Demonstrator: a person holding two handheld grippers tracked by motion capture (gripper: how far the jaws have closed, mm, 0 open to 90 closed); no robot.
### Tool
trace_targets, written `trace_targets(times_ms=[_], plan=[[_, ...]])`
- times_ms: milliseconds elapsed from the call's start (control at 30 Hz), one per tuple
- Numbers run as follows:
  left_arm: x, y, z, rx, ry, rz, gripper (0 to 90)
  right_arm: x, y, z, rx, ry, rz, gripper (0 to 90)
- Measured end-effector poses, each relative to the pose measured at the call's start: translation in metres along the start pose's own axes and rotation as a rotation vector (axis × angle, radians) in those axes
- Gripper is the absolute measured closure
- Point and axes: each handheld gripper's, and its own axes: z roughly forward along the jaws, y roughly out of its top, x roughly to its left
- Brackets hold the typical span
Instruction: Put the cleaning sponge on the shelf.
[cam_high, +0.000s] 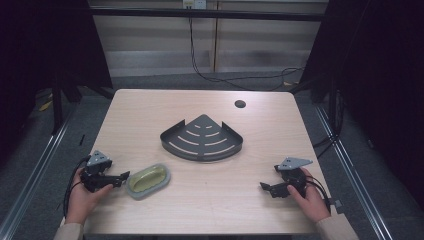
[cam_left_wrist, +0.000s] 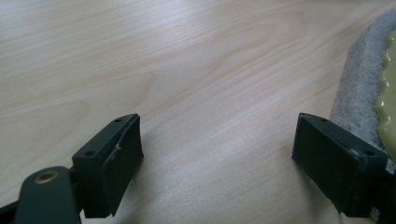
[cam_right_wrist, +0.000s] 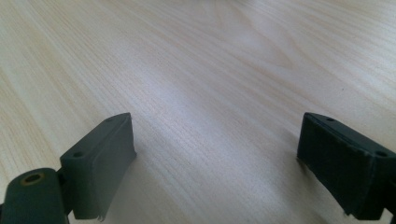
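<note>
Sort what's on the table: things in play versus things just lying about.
In play:
left gripper, jaws open beside the sponge
green and grey sponge
right gripper, jaws open over bare wood

Lying about:
black corner shelf
round hole in the table

Soap dish (cam_high: 147, 180) just right of left gripper (cam_high: 121, 176); corner shelf (cam_high: 202, 138) behind, mid-table.

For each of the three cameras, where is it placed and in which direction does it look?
High view: above the person's side, looking forward and down at the table; both hands and claws show.
Left gripper view: rides the left claw, jaws apart, facing bare wood and the grey-rimmed soap dish.
Right gripper view: rides the right claw, facing bare wood.
Shared: high and left views show the dish.
</note>
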Motion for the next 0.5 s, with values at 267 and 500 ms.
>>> trace_targets(times_ms=[267, 500], plan=[[0.002, 0.005, -0.002, 0.049, -0.008, 0.008, 17.3, 0.0, 0.0, 0.0, 0.0, 0.0, 0.002, 10.5], [0.001, 0.031, -0.015, 0.238, -0.035, 0.056, 22.3, 0.0, 0.0, 0.0, 0.0, 0.0, 0.002, 10.5]])
